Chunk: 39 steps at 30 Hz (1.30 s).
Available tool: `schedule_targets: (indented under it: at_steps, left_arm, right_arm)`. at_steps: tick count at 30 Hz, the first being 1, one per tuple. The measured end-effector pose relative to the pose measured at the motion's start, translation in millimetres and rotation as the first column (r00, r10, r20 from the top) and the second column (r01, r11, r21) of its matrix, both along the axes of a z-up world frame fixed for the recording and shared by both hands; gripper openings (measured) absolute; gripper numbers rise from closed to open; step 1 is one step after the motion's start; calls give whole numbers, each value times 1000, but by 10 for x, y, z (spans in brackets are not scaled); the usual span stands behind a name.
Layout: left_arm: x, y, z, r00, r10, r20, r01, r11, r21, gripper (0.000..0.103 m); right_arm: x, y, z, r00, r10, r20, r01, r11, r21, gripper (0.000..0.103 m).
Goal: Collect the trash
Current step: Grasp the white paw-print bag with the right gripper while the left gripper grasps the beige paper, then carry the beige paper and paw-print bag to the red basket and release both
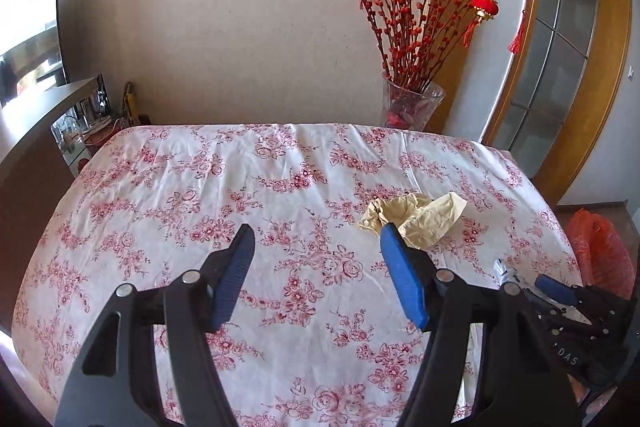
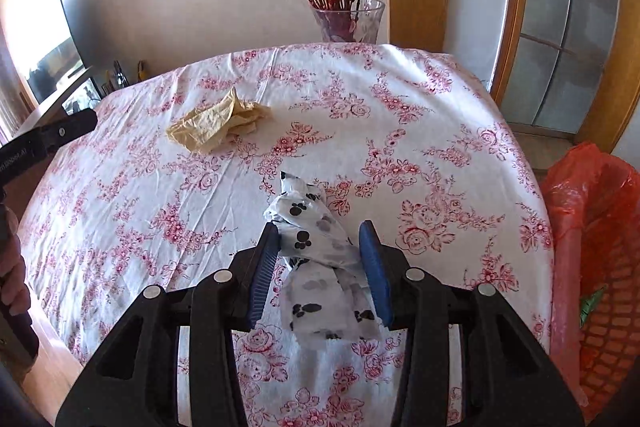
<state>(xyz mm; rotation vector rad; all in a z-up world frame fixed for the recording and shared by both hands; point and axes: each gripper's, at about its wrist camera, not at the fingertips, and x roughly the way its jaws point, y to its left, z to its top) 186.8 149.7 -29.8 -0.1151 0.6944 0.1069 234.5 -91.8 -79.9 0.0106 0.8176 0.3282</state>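
Left wrist view: left gripper (image 1: 318, 245) hovering over the bench (image 1: 160, 195) with its flowered cloth, jaws wide apart, nothing between them. Crumpled tan paper (image 1: 416, 217) lying on the cloth just beyond the right-hand blue pad, apparently not touched by it. Looks light, soft, already creased; likely to crush flat under a pinch, best taken across the bunched middle rather than a loose corner. Tool angled forward and slightly down, pointing toward the far wall. Right gripper (image 1: 554, 287) partly visible at the lower right edge, with a scrap of white at its tip. Red-lined bin (image 1: 600, 247) off the bench's right side. Glass vase (image 1: 412, 107) of red branches behind the far edge. Right wrist view: right gripper (image 2: 322, 239) low over the near part of the bench, jaws partly apart and bracketing a wad of white paper with black paw prints (image 2: 320, 251); both pads appear to touch its sides, but firm clamping not confirmed. Wad twisted lengthwise, thin and limp, near-weightless by the look; loose tail hanging toward the camera could slip out unless the pinch lands on the thick twisted waist. Tan paper farther off, up and left on the cloth, well apart from the wad. Bin just beside the bench on the right, mesh wall visible under the red liner, something green inside. Left tool's dark tip at the left margin.
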Motion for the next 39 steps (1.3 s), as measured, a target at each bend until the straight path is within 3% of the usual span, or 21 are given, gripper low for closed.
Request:
schedule_targets:
  at_steps: [2, 8, 17, 19, 24, 26, 39]
  left_arm:
    - [75, -38, -15, 1000, -24, -6, 24, 1000, 3, 64]
    - [375, -324, -102, 993, -111, -31, 112, 994, 17, 65]
    - [785, -690, -386, 972, -196, -128, 205, 977, 58, 64]
    - [852, -752, -456, 966, -207, -154, 219, 973, 68, 57]
    - [924, -842, -592, 959, -210, -191, 231, 968, 100, 19]
    - [906, -818, -576, 957, -218, -189, 235, 969, 75, 9]
    - [460, -1030, -153, 958, -274, -91, 275, 962, -3, 6]
  right_arm:
    - [-3, 6, -23, 1000, 10, -8, -10, 1000, -9, 31]
    - [-70, -63, -8, 1000, 21, -22, -22, 1000, -13, 16]
    - [-231, -422, 54, 998, -55, -11, 55, 998, 39, 13]
    - [-247, -485, 45, 998, -63, -18, 64, 997, 49, 13]
    - [-275, -554, 16, 997, -75, -27, 76, 995, 62, 13]
    - [-295, -586, 32, 996, -82, -21, 84, 994, 69, 13]
    - [-518, -990, 417, 984, -164, 73, 153, 978, 139, 13]
